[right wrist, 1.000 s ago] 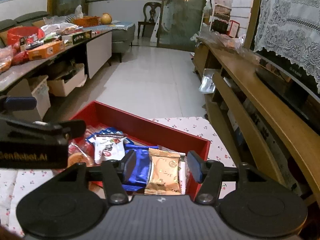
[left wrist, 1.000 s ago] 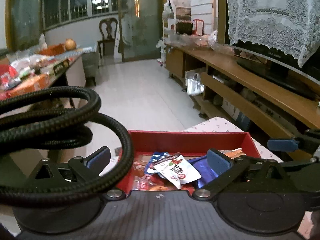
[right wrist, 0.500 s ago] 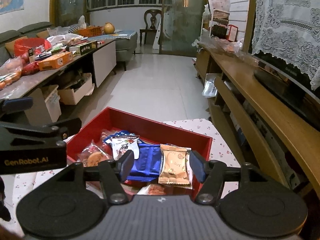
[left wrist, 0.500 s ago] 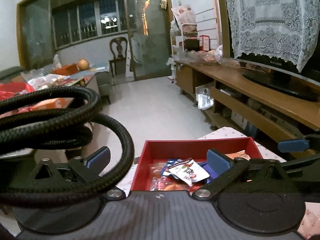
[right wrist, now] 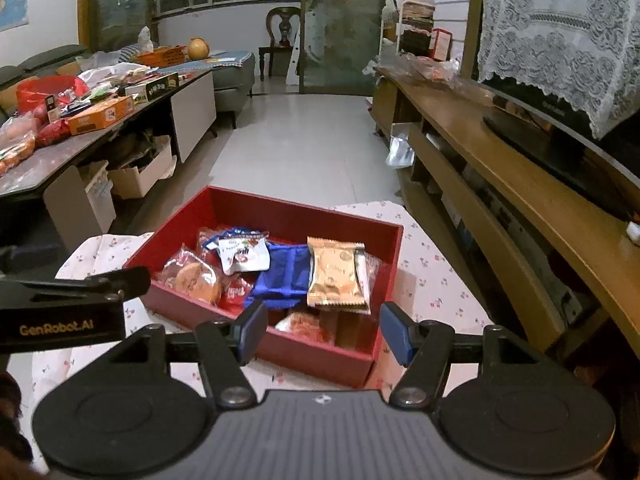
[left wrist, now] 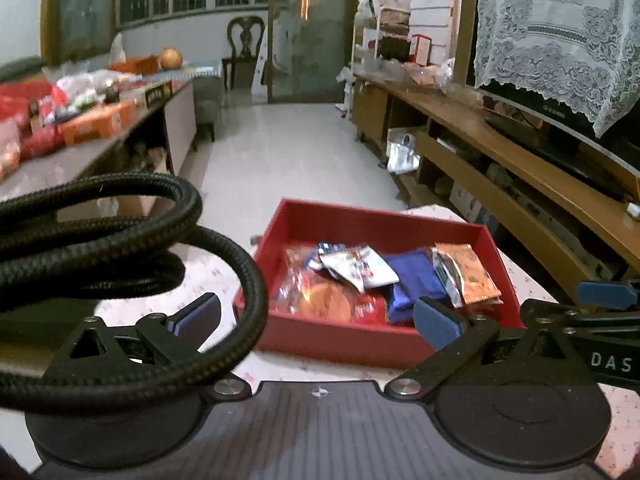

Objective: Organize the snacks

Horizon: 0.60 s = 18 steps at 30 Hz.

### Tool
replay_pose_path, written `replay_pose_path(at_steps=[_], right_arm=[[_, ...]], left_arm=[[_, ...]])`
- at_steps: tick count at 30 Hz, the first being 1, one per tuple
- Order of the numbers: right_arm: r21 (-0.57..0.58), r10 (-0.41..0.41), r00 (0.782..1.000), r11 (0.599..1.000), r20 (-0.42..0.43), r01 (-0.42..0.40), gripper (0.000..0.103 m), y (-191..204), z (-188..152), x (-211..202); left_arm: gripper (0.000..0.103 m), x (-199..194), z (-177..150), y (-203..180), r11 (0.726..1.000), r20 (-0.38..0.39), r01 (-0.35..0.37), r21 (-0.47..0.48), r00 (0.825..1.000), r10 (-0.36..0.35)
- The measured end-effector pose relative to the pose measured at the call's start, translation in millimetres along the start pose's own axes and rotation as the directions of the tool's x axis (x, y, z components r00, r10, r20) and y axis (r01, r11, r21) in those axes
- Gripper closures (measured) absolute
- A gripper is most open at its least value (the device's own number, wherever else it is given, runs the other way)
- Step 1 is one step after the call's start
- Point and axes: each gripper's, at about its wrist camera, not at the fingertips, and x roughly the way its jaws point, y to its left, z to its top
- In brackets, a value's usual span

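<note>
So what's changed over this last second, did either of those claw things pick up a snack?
No. Both grippers backed away from the red box, which now shows whole in each view. The right gripper has just been opening its jaws, with nothing between them; the left gripper stays open and empty. The gold packet and the other snacks lie where they were.

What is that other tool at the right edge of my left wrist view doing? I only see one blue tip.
Observer: That is the right gripper. Its jaws are open, have just been opening, and nothing is between them.
Operator: Is anything hidden in the near corner of the red box?
Observer: Yes, a pale packet with orange contents lies just below the gold packet.
Operator: Anything under the long table on the left?
Observer: Open cardboard boxes stand on the floor beneath it.
</note>
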Motion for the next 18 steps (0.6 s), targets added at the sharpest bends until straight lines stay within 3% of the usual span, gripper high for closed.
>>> replay_pose_path(at_steps=[8, 18], right_arm=[[0.014, -0.007, 0.999, 1.0, -0.05, 0.008, 0.03, -2.2, -19.9, -4.2], [0.03, -0.002, 0.998, 1.0, -0.066, 0.004, 0.03, -5.1, -32.6, -14.4]], left_arm=[[0.0, 1.9, -19.3, -5.1, 1.0, -0.098, 0.008, -0.004, 0.995, -0.009], [0.0, -2.9, -29.9, -3.2, 1.0, -0.13, 0.016, -0.014, 0.991, -0.018]])
